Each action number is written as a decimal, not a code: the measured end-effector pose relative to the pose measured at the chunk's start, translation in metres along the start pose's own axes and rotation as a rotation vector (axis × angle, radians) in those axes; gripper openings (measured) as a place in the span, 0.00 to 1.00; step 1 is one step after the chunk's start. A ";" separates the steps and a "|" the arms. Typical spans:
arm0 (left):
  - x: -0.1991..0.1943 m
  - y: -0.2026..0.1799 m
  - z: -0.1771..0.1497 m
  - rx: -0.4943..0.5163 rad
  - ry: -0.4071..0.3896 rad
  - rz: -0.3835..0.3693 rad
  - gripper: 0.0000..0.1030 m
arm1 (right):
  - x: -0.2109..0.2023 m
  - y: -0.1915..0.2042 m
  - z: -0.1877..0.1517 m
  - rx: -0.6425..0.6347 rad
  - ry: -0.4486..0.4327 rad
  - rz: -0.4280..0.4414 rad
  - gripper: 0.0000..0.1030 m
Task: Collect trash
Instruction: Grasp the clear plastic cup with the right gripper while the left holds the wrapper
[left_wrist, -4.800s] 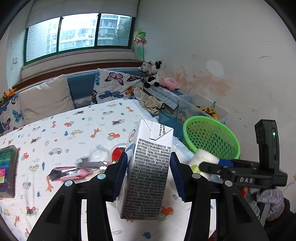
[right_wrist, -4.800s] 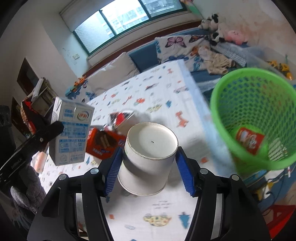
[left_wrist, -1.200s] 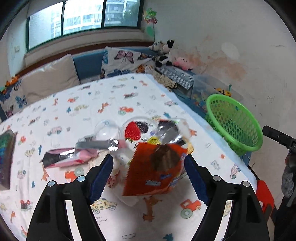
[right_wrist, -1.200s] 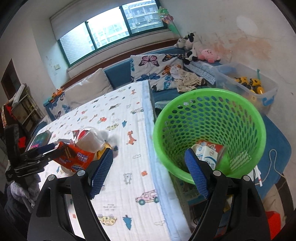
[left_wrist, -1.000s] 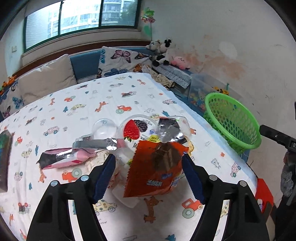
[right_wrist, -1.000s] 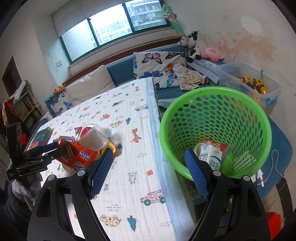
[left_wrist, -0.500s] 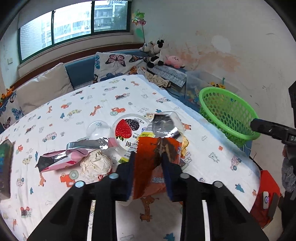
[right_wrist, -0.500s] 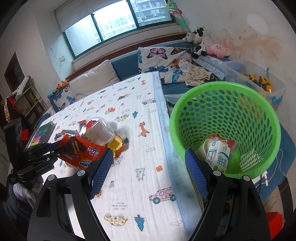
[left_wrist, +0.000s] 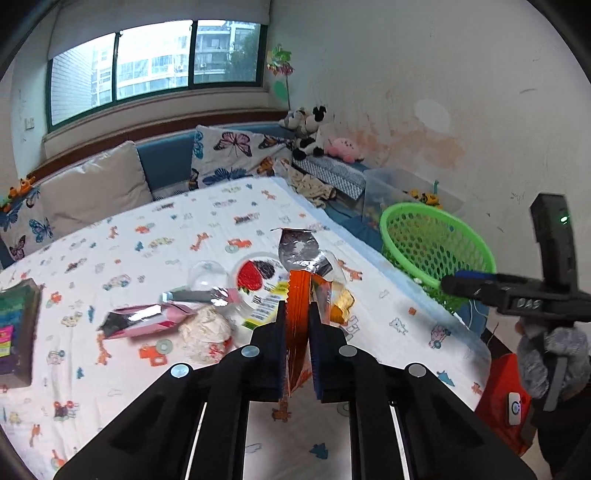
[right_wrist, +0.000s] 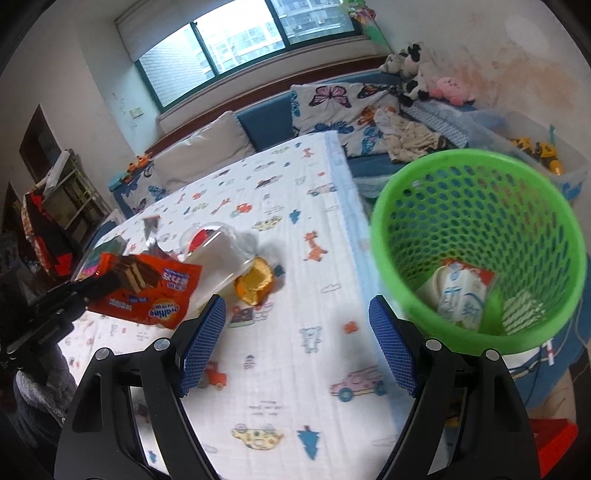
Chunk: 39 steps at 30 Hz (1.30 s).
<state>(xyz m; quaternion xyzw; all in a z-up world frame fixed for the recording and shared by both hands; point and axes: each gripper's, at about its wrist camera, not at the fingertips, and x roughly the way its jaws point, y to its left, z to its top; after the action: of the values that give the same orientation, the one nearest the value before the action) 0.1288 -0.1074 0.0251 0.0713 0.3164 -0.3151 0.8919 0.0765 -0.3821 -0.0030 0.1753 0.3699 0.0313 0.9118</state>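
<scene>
Pinching the orange wrapper edge-on, the left claw hides its print; right claw spread.

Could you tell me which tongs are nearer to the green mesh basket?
Right. The right tongs hang open beside the green mesh basket; the left tongs grip an orange wrapper farther away.
</scene>
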 end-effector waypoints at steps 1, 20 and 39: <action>-0.003 0.001 0.001 0.000 -0.006 0.005 0.10 | 0.003 0.003 0.001 0.004 0.007 0.013 0.77; -0.037 0.047 0.004 -0.063 -0.059 0.060 0.10 | 0.080 0.021 0.033 0.306 0.182 0.313 0.77; -0.037 0.067 -0.001 -0.084 -0.053 0.065 0.10 | 0.133 0.014 0.040 0.472 0.243 0.316 0.70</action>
<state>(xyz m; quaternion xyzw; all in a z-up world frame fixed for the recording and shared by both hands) 0.1462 -0.0350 0.0424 0.0358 0.3030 -0.2743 0.9120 0.2015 -0.3559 -0.0596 0.4324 0.4414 0.1067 0.7790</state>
